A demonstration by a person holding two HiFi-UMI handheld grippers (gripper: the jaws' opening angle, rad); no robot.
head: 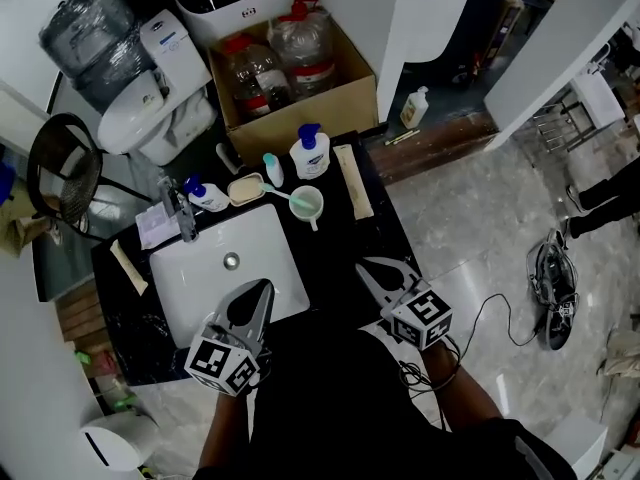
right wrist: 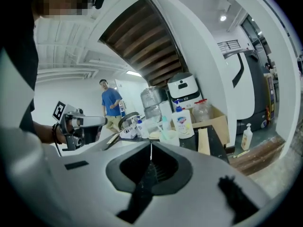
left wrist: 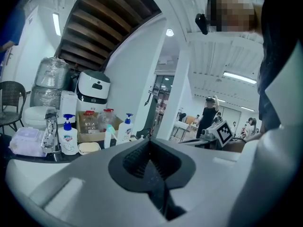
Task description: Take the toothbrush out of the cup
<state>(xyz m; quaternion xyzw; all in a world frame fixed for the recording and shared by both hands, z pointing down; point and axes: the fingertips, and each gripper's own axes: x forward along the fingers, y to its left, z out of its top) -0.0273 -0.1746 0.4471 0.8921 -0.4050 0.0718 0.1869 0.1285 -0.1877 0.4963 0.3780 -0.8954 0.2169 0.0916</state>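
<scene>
A white cup stands on the black counter just behind the sink's right corner. A teal toothbrush sits in it and leans out to the left. The right gripper view shows the cup and the toothbrush ahead, past the jaw tips. My left gripper hovers over the sink's front edge, jaws together and holding nothing. My right gripper hangs over the counter's front right, well short of the cup, jaws also closed and holding nothing.
The white sink fills the counter's middle, with a faucet at its back left. Behind the cup stand a pump soap bottle, a small teal bottle, a soap dish and a wooden strip. A cardboard box sits beyond.
</scene>
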